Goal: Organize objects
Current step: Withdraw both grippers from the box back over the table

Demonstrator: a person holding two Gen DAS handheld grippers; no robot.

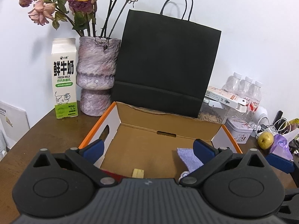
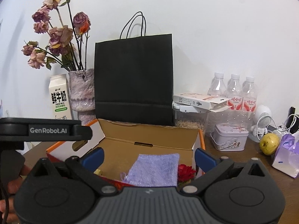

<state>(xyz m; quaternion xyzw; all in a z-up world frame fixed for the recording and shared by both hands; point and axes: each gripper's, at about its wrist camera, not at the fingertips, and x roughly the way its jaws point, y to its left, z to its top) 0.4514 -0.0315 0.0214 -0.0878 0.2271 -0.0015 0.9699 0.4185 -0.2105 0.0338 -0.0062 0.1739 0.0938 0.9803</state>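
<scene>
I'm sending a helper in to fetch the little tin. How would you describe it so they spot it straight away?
Start at the tall black paper bag against the wall, then look right, past the clear jar of seeds. The tin sits on the table in front of the water bottles: a small, pale lilac rectangular box with a lid and a floral print, the only metal container there.

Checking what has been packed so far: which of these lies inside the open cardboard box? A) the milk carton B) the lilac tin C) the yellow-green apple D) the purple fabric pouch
D: the purple fabric pouch lies on the floor of the cardboard box, while the apple, milk carton and lilac tin stand outside it on the table.
</scene>
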